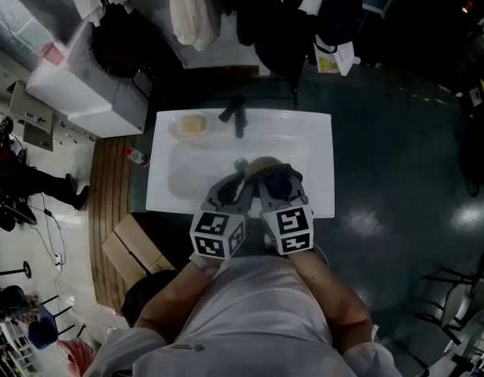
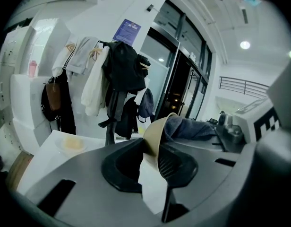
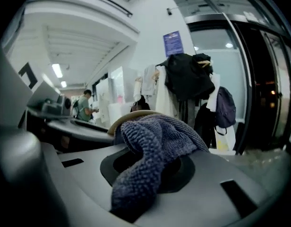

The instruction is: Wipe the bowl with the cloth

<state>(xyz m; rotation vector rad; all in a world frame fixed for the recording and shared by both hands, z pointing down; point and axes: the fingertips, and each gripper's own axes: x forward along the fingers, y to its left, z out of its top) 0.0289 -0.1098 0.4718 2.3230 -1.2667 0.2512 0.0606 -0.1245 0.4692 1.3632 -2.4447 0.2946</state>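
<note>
Bowl [image 1: 263,164], tan, sits over the white worktop [image 1: 313,140], caught between the two grippers. The head view gives only its curved rim. The left gripper [image 1: 242,179] comes in on the bowl's left and the right gripper [image 1: 278,176] on its right, each with a marker cube [image 1: 218,234] behind it. Whether the bowl touches the worktop cannot be told.

The left gripper view shows more. The bowl [image 2: 156,132] is tipped on its side, and the left gripper [image 2: 152,162] has its jaws closed on the bowl's wall, one jaw inside and one outside. The blue-grey cloth [image 2: 189,127] fills the bowl's opening, and the right gripper's body lies just beyond the bowl, to its right.

The right gripper view shows what the other two do not. The cloth [image 3: 152,143] is bunched between the jaws of the right gripper [image 3: 148,167], which are clamped on it. The cloth spills over them and presses into the bowl [image 3: 129,117], here only a thin tan arc behind the cloth.

A small dish [image 1: 188,125] with something yellow in it stands well left of and beyond the bowl. It shows again in the left gripper view [image 2: 72,143] but not in the right one. Coats [image 2: 118,72] hang far behind the bowl. Only the right gripper view catches a person [image 3: 84,105] in a green top, far off to the bowl's left. Only the head view shows the cardboard box [image 1: 132,250] on the floor, near and left of the bowl.
</note>
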